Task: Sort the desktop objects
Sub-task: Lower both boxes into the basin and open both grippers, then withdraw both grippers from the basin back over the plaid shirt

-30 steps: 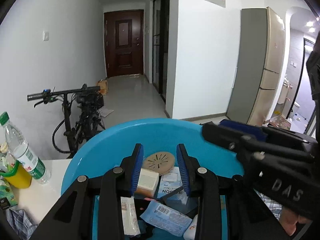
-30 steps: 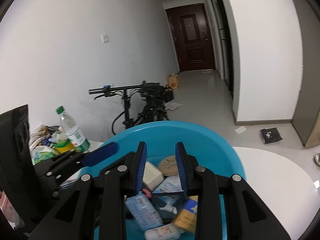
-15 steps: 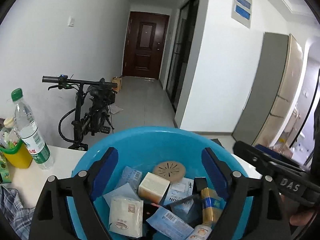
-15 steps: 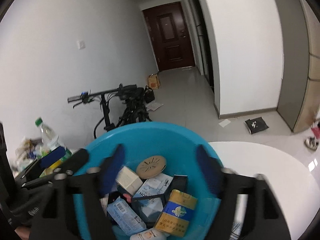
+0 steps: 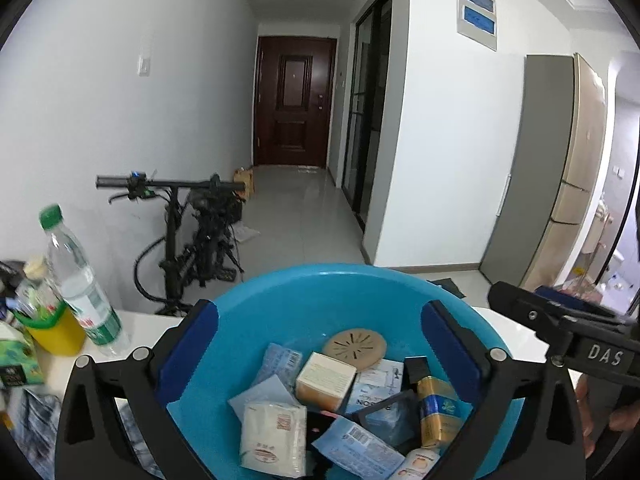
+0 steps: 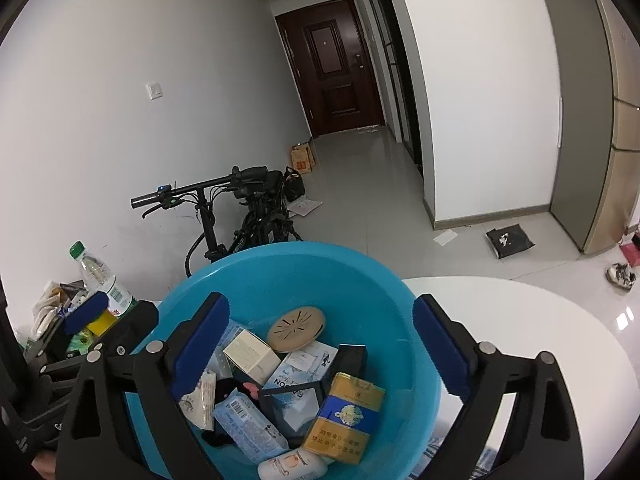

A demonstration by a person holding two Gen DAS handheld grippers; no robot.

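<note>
Both my grippers hover over the blue basin [image 5: 344,292], pointing down into it. Left gripper [image 5: 320,354]: jaws have just been opening, now wide apart, nothing between the pads. Right gripper [image 6: 320,344]: same, jaws just opened, spread wide, gripping nothing.

Basin sits on the white table [image 6: 532,312], full of small items piled loosely:
- tan round slotted disc [image 5: 355,343] at the far side
- cream box [image 5: 326,374] just in front of the disc
- white tissue pack [image 5: 272,436] at near left
- yellow-and-blue cigarette pack [image 6: 344,416] at near right, tilted against other packets
- light blue packets [image 6: 248,424] scattered between them

Left of the basin on the table: clear water bottle [image 5: 80,280] with green cap, upright, beside a yellow cup [image 5: 56,332]. A black bicycle [image 5: 200,236] stands against the wall behind.
</note>
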